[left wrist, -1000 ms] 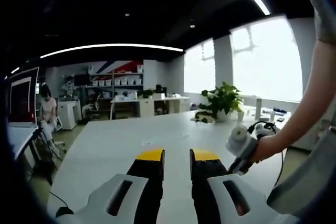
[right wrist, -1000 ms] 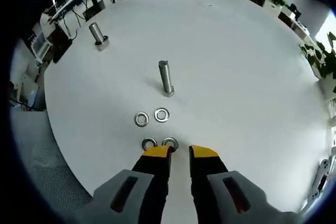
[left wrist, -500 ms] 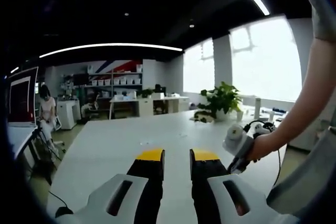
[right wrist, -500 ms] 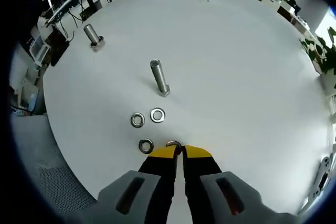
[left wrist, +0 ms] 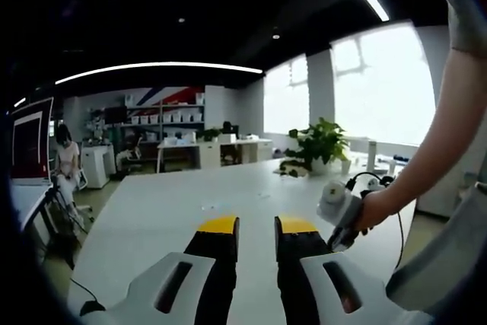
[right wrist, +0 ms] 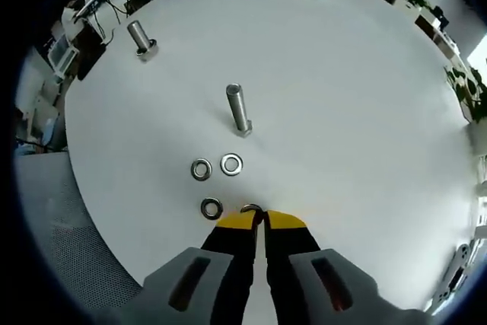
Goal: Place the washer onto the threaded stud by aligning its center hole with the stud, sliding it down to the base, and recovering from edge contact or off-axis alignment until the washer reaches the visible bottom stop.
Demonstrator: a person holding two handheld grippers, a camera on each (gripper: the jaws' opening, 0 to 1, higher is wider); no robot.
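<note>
In the right gripper view, the right gripper is reaching down over a round white surface with its yellow-tipped black jaws drawn nearly together, pinching a small silver metal washer at its near edge. Only the far arc of that washer is showing above the tips, low over the surface; whether it is touching the surface cannot be told. Just to its left, a second loose silver washer is lying flat. Farther from the camera, two more silver washers are lying flat close together: the left one of the pair and the right one of the pair. Beyond them, an upright silver threaded stud is standing on its base near the middle of the surface, well apart from the pinched washer. A second, shorter silver stud is standing near the far-left edge.

In the left gripper view, the left gripper is pointing level across a long white surface, its yellow-tipped jaws standing a narrow gap apart and holding nothing. To the right, a person's hand is gripping the handle of the other gripper. A green potted plant is sitting at the far end, near bright windows, and a seated person is showing far left.
</note>
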